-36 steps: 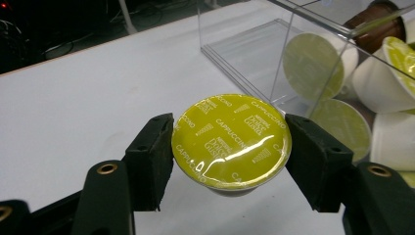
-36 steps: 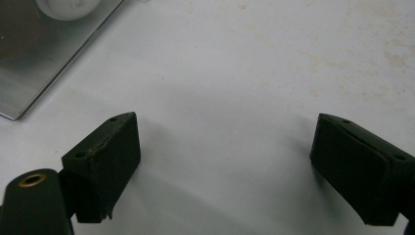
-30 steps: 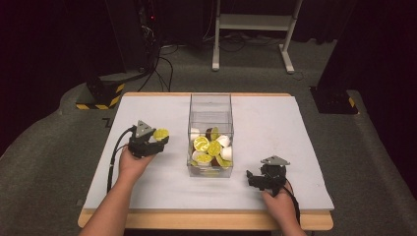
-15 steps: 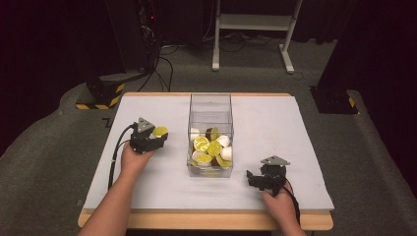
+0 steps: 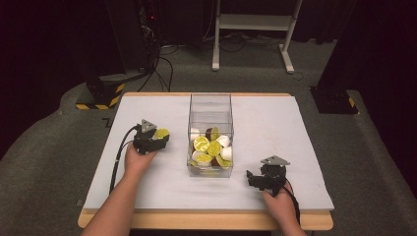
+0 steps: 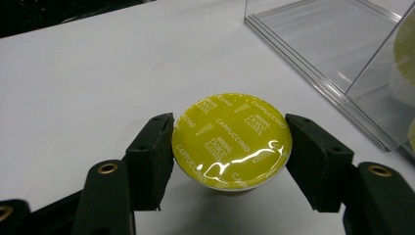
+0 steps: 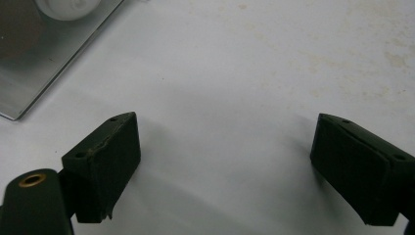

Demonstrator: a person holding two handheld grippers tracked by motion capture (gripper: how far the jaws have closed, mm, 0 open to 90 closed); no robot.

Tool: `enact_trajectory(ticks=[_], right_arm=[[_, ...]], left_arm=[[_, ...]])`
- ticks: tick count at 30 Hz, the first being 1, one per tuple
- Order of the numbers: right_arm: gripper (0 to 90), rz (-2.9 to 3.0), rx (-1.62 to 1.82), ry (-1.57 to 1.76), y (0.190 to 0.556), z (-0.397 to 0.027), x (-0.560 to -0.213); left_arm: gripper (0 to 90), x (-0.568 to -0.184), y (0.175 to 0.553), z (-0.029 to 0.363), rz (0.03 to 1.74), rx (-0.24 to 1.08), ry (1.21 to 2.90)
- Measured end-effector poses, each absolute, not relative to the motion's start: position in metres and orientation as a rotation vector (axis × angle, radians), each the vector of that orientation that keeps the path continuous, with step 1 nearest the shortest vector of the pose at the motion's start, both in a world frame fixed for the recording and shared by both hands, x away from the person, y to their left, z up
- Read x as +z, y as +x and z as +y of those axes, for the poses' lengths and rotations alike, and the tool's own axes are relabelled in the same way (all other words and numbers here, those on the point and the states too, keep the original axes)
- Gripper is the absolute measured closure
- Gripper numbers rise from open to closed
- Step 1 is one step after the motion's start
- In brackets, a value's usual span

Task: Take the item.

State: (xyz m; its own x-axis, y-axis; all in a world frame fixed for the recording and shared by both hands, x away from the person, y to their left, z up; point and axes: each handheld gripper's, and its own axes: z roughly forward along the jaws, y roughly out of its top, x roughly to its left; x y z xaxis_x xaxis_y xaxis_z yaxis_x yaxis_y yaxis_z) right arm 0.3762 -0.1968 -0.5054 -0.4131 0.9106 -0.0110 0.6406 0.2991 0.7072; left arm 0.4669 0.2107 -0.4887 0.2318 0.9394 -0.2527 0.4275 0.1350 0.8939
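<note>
- White covering is seen over the wooden tabletop (image 5: 275,123), with dark carpet and black equipment stands behind its far edge.
- A clear plastic box (image 5: 210,105) is placed at the tabletop's centre; yellow-lidded, white and brown capsules (image 5: 211,147) are piled in the end nearer the front edge.
- The left gripper (image 5: 158,138) is held towards the left edge, just beside the box. A yellow capsule (image 6: 231,139), its foil lid printed "CAPPUCCINO", is clamped between the jaws by its rim. Whether it touches the tabletop cannot be told.
- The right gripper (image 5: 252,178) is held near the front right corner, jaws spread wide with nothing between them, over bare white surface beside the box's corner.
</note>
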Motion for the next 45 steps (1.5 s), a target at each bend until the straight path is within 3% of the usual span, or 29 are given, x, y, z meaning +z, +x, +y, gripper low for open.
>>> enact_trajectory(ticks=[18,26,45], right_arm=[[11.2,2.16,0.888,1.388,0.376,-0.197,-0.505],[11.2,2.16,0.887,1.388,0.376,-0.197,-0.505],[11.2,2.161,0.886,1.385,0.376,-0.197,-0.505]], left_arm=[[37.7,-0.502,0.475,0.206,1.392,0.603,1.482],[26.4,-0.497,0.472,0.208,1.386,0.591,1.472],[21.7,-0.478,0.456,0.211,1.34,0.534,1.476]])
